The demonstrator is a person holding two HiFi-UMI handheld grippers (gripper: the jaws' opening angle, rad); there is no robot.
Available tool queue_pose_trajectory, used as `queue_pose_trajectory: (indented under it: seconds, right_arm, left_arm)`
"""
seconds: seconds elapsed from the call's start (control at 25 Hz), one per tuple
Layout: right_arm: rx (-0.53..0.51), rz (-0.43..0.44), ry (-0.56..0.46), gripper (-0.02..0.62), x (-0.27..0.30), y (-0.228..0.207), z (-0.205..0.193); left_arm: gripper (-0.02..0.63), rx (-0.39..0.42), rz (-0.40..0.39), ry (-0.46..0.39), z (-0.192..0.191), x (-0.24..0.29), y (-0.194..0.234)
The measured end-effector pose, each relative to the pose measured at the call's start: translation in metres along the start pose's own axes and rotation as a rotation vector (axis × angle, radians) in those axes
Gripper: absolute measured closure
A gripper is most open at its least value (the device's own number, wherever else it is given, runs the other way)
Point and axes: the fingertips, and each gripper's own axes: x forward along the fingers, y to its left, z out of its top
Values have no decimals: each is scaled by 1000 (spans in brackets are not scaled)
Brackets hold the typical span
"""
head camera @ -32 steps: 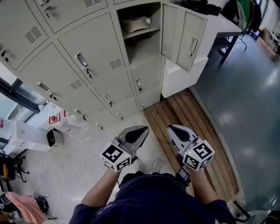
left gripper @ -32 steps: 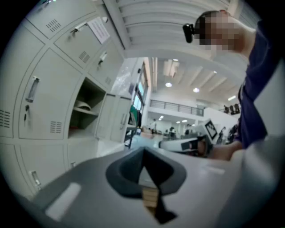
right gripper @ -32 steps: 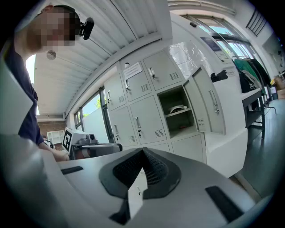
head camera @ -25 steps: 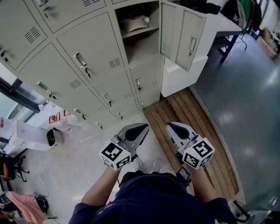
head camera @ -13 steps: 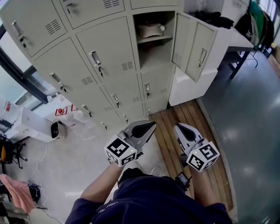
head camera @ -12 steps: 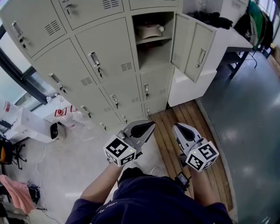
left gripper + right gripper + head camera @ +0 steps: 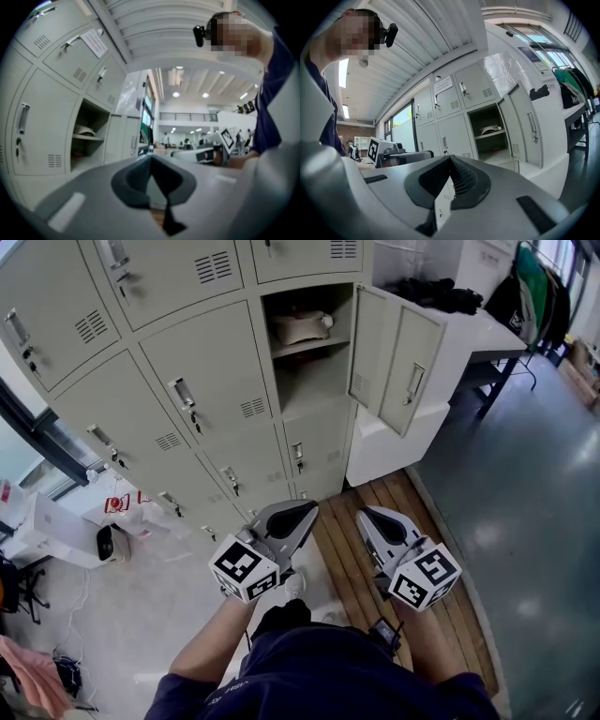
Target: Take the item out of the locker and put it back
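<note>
My grey left gripper (image 7: 151,158) has its two jaws pressed together, tip against tip, with nothing between them. My grey right gripper (image 7: 450,159) is the same: jaws closed on each other and empty. I hold both low in front of my chest, side by side but not touching. Their tips are aimed forward at the bank of cream metal lockers (image 7: 206,381), and the black-and-white marker cubes sit nearest my wrists.

Under the grippers the floor is pale on my left. On my right a platform of brown wooden slats (image 7: 412,512) runs up to the foot of the lockers.

Well beyond the tips stands the open locker compartment (image 7: 314,381). Its cream door (image 7: 394,357) is swung out to the right with the handle facing outward. A thin metal shelf (image 7: 309,345) splits the compartment into an upper and a lower part.

The pale beige item (image 7: 298,327) lies on that shelf in the upper part, well apart from both grippers. It lies flat, with its long axis running across the compartment's width from side wall to side wall. A small rounded end points right, toward the door. I cannot tell exactly what it is.

Right of the door stands a white table (image 7: 487,329) with a dark bundle of clothing (image 7: 431,294) on top.
</note>
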Motion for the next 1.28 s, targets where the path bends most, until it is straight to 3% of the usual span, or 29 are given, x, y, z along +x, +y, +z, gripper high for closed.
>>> queue_pose_trajectory:
  seconds: [0.24, 0.84, 1.08, 1.28]
  right_arm:
    - [4, -32, 14, 598, 34, -34, 0]
    - [18, -140, 16, 598, 185, -118, 18]
    - [4, -191, -4, 598, 221, -138, 30]
    - [5, -208, 2, 598, 237, -146, 33]
  left_arm:
    - [606, -28, -26, 4, -9, 28, 40]
    - [605, -63, -38, 23, -1, 97, 205]
    - [606, -61, -80, 25, 7, 115, 239]
    - [605, -105, -90, -1, 15, 124, 261]
